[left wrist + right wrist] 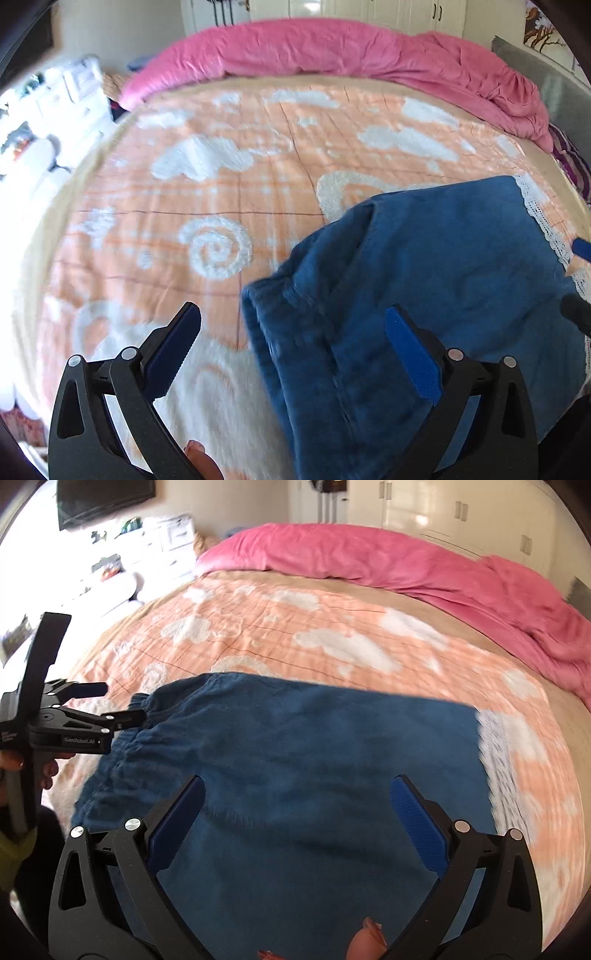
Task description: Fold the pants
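pants [295,760] folded flat on near side of bedspread [221,184], lace hem at right edge | left gripper [291,354] spread wide, empty, at waistband edge | right gripper [297,823] spread wide, empty, over pants | bedspread bare to the pink duvet [406,561]

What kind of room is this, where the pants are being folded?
Most likely a home bedroom. The blue pants lie on a bed with an orange cloud-patterned blanket, a pink duvet bunched at its far edge, and white wardrobe doors behind.
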Available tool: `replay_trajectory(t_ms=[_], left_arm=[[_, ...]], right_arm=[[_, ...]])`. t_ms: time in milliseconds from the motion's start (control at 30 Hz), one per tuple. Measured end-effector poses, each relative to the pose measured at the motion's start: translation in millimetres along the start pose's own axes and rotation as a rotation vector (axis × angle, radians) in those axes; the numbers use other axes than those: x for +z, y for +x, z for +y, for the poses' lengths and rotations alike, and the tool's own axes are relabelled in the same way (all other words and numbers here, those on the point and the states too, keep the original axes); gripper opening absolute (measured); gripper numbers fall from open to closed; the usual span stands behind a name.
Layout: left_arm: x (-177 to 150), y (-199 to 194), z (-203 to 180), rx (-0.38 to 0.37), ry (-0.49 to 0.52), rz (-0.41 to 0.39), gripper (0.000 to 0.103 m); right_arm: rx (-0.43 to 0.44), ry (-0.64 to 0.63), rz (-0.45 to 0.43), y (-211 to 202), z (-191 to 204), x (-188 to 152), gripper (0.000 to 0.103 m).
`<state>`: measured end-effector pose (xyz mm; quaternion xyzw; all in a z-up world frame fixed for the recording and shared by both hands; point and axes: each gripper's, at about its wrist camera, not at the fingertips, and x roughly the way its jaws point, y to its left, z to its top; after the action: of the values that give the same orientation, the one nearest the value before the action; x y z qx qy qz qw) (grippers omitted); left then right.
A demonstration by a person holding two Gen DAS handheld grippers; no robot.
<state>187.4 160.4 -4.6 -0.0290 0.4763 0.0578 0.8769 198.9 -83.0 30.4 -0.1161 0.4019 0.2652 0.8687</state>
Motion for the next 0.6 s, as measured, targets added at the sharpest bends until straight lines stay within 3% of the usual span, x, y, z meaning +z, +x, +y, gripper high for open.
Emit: replay_trajectory(t_ms=[133, 233, 333, 367, 400, 467, 500, 600], left_arm=[[3, 31, 18, -0.022, -0.043, 0.011, 0.099], [4, 42, 29, -0.081, -0.081, 0.019, 0.099], [5, 45, 23, -0.110, -0.053, 0.011, 0.097], [5, 45, 19, -0.123, -0.037, 0.009, 0.090], [5, 47, 18, -0.136, -0.032, 0.005, 0.069], [5, 46, 15, -0.151, -0.030, -0.012, 0.059], [4, 45, 13, -0.152, -0.034, -0.017, 0.046], [3, 39, 12, -0.165, -0.034, -0.045, 0.034]], right_arm=[[0.003, -0.087, 0.022, 34, 9, 26, 0.095], [0.015, -0.150, 0.046, 55, 13, 39, 0.095], [-0.006, -0.222, 0.079, 81, 14, 56, 0.095], [-0.013, -0.232, 0.090, 88, 12, 60, 0.095], [-0.017, -0.244, 0.102, 94, 11, 64, 0.095], [-0.020, -0.273, 0.120, 106, 10, 71, 0.095], [-0.020, -0.287, 0.128, 111, 10, 74, 0.095], [-0.018, -0.310, 0.136, 123, 13, 81, 0.095]])
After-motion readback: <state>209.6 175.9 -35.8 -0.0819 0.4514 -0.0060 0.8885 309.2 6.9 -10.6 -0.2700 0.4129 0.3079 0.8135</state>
